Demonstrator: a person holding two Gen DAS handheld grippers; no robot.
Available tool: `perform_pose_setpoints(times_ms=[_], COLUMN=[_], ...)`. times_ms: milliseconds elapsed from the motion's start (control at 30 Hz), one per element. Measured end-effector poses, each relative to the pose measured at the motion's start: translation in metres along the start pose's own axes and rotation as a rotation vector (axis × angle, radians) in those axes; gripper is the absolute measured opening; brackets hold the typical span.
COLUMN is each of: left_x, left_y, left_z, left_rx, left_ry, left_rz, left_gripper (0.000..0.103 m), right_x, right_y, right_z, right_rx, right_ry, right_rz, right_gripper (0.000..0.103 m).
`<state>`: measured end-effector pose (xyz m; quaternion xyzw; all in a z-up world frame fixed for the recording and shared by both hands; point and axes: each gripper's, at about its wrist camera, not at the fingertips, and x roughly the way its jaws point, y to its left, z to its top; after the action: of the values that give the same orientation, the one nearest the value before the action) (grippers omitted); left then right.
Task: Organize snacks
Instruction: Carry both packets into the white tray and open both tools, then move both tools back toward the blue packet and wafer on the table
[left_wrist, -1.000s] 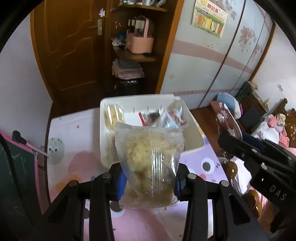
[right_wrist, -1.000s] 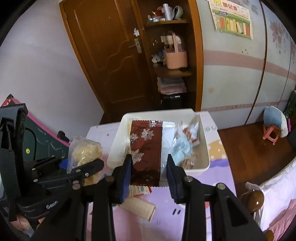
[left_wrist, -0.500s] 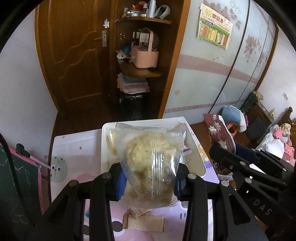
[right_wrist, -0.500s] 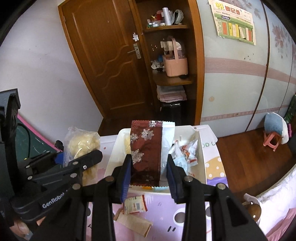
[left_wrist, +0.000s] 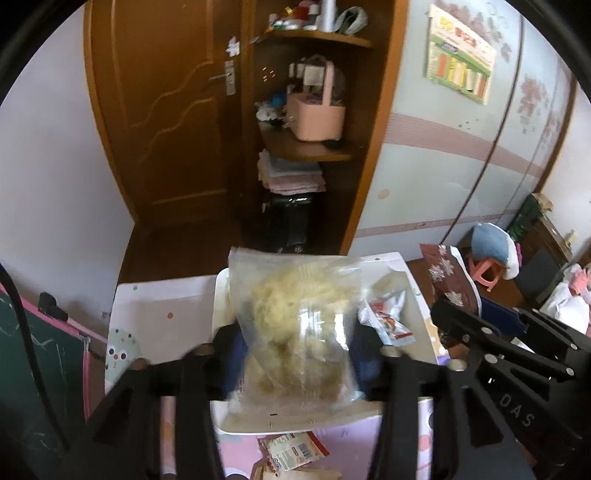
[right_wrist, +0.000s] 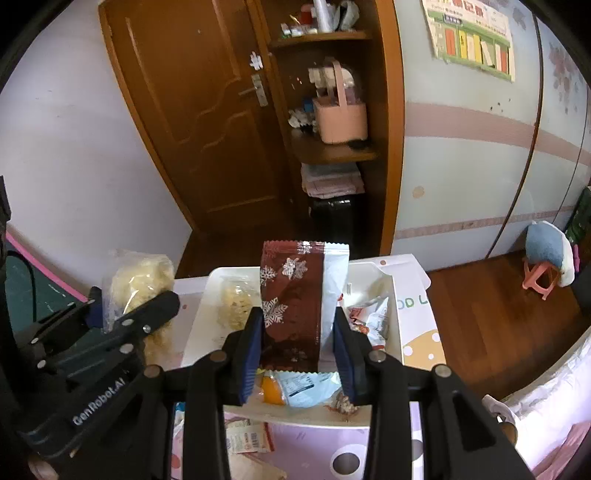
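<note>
Both grippers have risen above the white bin (right_wrist: 395, 295); left gripper (left_wrist: 295, 354) clenches the clear bag (left_wrist: 295, 325), right gripper (right_wrist: 297, 343) the brown packet (right_wrist: 291, 302), upright, directly over it.

Tray (right_wrist: 393, 295) is sitting on the surface (right_wrist: 391, 450), holding wrappers (right_wrist: 369, 321); loose packets (right_wrist: 245, 437) are lying before it. Snowflake packet (right_wrist: 291, 306) and, to its left, noodle bag (left_wrist: 295, 325) are hanging above the tray. Shelves (right_wrist: 332, 151) are standing behind.

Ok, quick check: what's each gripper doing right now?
Left gripper: closed on the clear bag of yellow snacks.
Right gripper: closed on the maroon snowflake packet.
</note>
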<state>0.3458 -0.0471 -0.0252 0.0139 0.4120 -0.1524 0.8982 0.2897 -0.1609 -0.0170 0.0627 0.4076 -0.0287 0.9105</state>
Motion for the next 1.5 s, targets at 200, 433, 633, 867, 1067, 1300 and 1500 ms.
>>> perform_pose_setpoints(times_ms=[200,433,633,867,1067,1300,1500], left_x=[0.014,0.019,0.018,0.014,0.006,-0.008,-0.023], left_y=[0.010,0.014,0.013,0.020,0.025,0.031,0.038], left_z=[0.000,-0.008,-0.009,-0.013,-0.018,-0.027,-0.035], left_rx=[-0.035,-0.040,-0.037,-0.055,-0.049,-0.042,-0.035], left_ry=[-0.026,-0.007,-0.002,0.008,0.009,0.003,-0.010], left_rz=[0.043,0.041,0.042,0.030,0.027,0.020,0.014], left_gripper=[0.088,0.088,0.088,0.088,0.089,0.089,0.089], right_x=[0.025,0.035,0.039,0.036,0.031,0.022,0.008], right_y=[-0.010,-0.015,-0.013,-0.010,-0.002,0.007,0.018], right_z=[-0.001,-0.005,-0.008,-0.011,-0.016,-0.025,-0.034], right_rx=[0.023,0.064,0.079,0.098,0.099,0.101,0.097], right_ry=[0.046,0.070,0.086,0.092,0.084,0.071,0.053], right_rz=[0.015,0.040,0.048,0.063,0.064,0.069,0.071], right_gripper=[0.043,0.048,0.048,0.048,0.048,0.048,0.048])
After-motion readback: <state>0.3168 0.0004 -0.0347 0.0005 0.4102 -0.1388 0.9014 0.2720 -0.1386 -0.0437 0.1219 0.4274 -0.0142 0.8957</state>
